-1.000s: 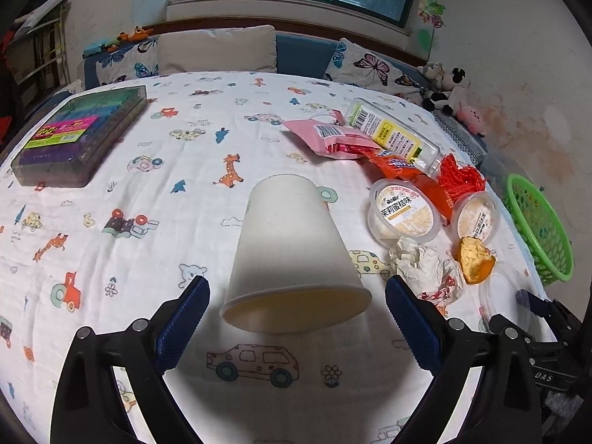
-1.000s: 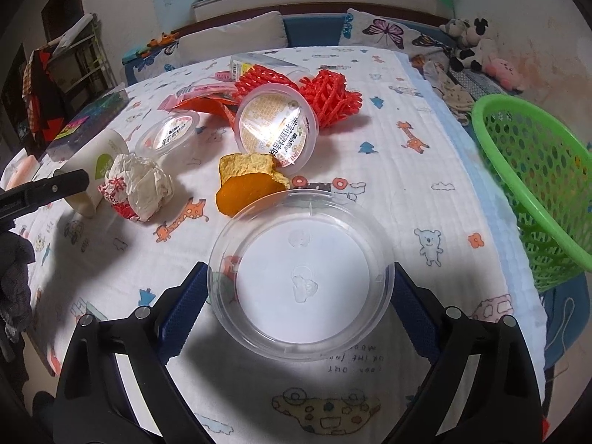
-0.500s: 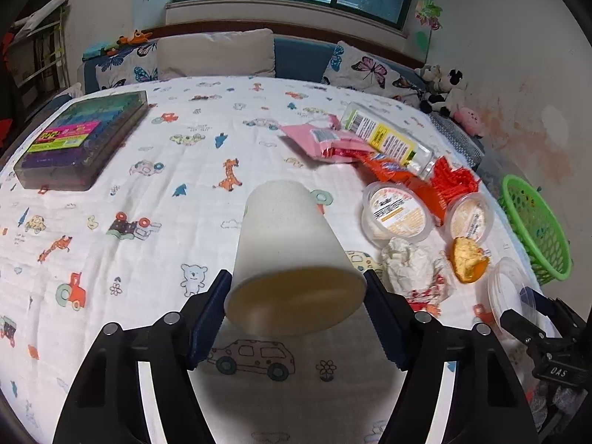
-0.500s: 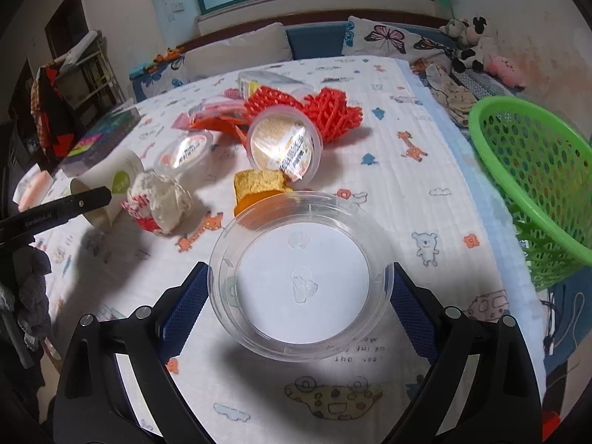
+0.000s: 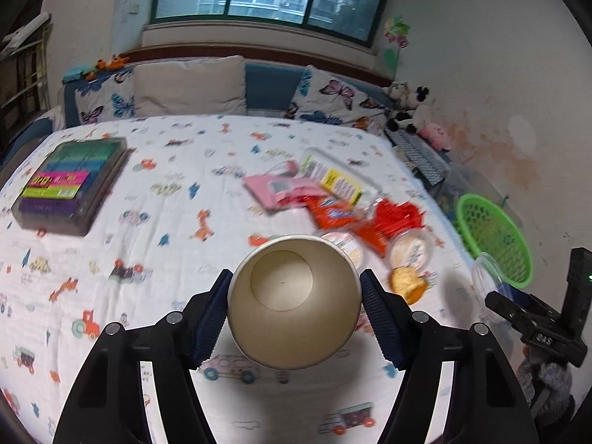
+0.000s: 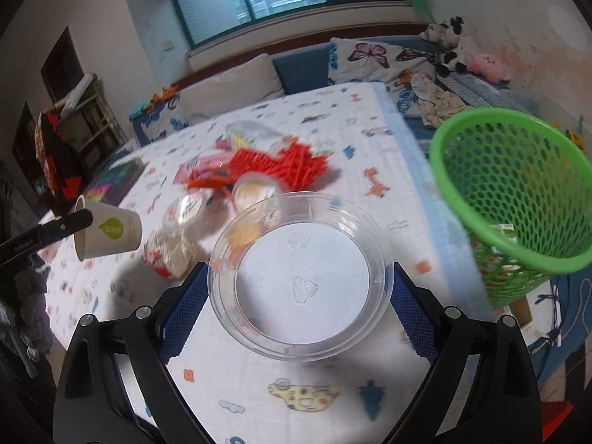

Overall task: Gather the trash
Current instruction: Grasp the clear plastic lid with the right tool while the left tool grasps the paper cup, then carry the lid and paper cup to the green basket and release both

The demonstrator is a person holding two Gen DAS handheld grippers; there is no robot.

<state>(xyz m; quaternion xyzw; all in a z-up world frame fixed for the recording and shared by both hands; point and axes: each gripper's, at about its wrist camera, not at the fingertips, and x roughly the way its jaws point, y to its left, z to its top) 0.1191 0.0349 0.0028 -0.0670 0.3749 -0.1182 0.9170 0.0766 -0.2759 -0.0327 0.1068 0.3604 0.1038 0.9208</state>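
My left gripper (image 5: 294, 305) pinches the beige paper cup (image 5: 294, 301) between its jaws while my right gripper (image 6: 298, 292) clamps the clear round plastic lid (image 6: 299, 283) beside the green mesh basket (image 6: 518, 192).

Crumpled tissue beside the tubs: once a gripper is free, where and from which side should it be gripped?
Judging by the right wrist view, the tissue is a loose, rounded wad lying on the cloth, so pinch it across its middle from above. The near side looks open; the tubs crowd its far side. The paper cup hangs to its left.
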